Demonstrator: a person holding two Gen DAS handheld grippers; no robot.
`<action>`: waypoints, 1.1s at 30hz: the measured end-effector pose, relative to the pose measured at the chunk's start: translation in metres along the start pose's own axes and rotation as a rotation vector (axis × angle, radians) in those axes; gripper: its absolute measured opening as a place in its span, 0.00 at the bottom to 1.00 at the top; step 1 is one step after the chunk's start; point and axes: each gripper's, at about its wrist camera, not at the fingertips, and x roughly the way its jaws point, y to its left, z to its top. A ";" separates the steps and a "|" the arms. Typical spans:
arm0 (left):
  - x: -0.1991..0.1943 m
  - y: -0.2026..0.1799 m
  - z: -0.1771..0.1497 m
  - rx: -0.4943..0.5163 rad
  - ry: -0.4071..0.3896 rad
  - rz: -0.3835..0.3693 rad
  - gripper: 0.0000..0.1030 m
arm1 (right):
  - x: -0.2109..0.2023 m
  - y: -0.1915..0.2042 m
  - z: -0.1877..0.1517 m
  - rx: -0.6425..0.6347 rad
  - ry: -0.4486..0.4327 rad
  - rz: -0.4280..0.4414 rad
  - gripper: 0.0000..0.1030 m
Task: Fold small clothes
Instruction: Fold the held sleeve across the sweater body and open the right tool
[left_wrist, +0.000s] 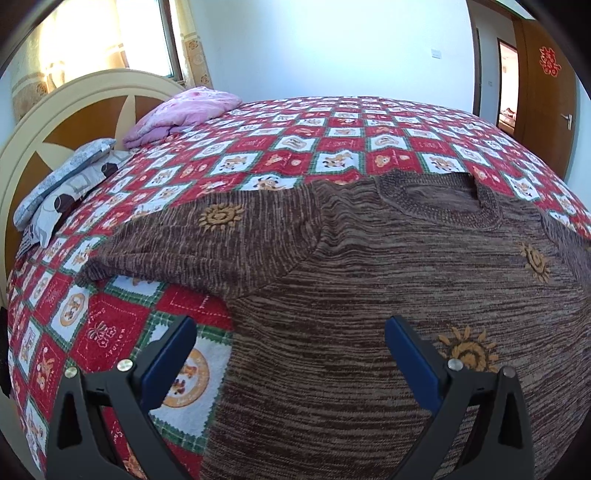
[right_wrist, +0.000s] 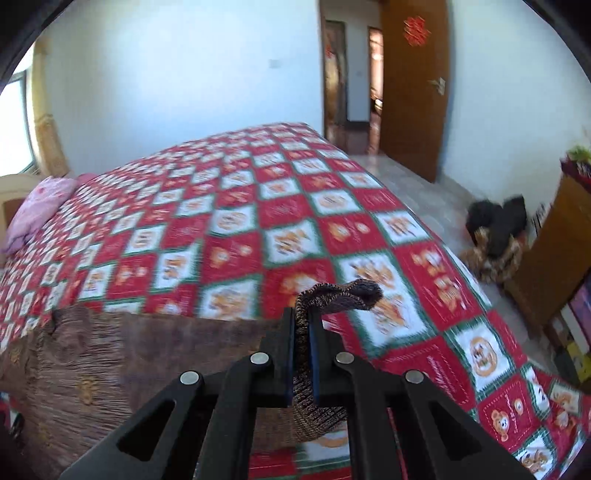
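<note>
Two tools we use: the right tool grips the sweater cuff for folding, the left tool stands released above.

I see a checked bedspread, a pink quilt by the headboard, patterned pillows, and a wooden door.

Sweater on bed, pillows left.

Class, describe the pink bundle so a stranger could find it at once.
Start at the large bed with the red, white and green checked quilt. At its head, beside the cream headboard, lies a crumpled pink padded blanket. The grey patterned pillows nearby are flat.
</note>
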 end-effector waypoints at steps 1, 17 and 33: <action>0.000 0.001 0.000 -0.004 0.003 -0.008 1.00 | -0.005 0.010 0.002 -0.018 -0.009 0.012 0.06; -0.008 0.034 -0.005 -0.042 -0.009 -0.050 1.00 | -0.050 0.225 -0.021 -0.300 -0.054 0.296 0.06; -0.020 0.045 0.004 0.008 -0.027 -0.054 1.00 | -0.021 0.226 -0.138 -0.294 0.162 0.452 0.44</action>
